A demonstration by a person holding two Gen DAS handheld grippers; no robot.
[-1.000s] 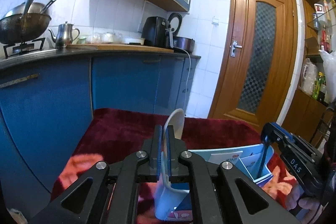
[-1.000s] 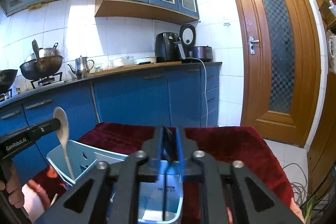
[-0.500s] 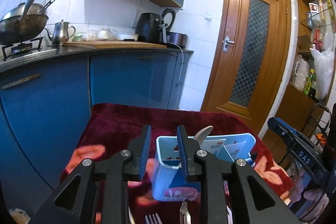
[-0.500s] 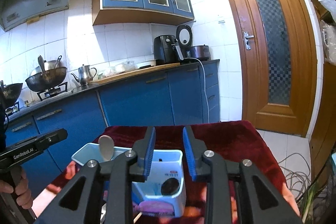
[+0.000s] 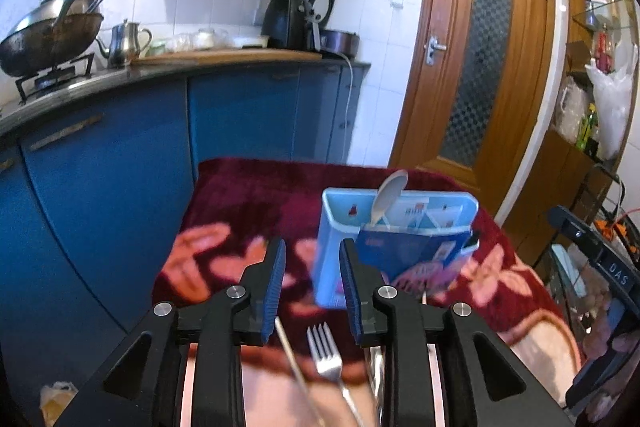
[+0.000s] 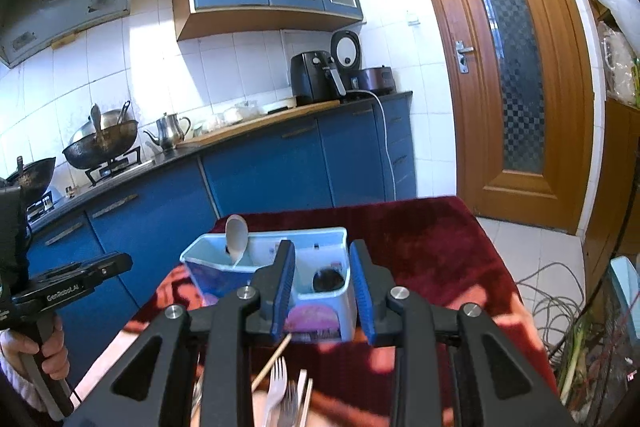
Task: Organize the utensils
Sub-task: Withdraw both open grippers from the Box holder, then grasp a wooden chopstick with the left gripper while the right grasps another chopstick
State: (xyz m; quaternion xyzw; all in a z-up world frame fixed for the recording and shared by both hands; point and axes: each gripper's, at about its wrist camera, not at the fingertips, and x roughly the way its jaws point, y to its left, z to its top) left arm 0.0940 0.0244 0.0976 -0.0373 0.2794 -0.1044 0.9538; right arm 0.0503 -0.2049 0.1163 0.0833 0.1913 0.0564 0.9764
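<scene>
Left wrist view: left gripper [image 5: 312,287] hangs with fingers apart, gripping nothing, above a fork [image 5: 326,351]; the blue utensil holder [image 5: 360,227] on the red cloth [image 5: 248,199] has a spoon [image 5: 388,195] inside. Right wrist view: right gripper [image 6: 323,291] gapes empty before that holder.

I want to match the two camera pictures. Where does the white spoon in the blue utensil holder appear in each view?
Left wrist view: the white spoon stands right of centre, leaning over the blue utensil holder's far rim.
Right wrist view: the white spoon stands left of centre, in the holder's left compartment.
Shared landmark: the wooden door, at right in both views.
</scene>
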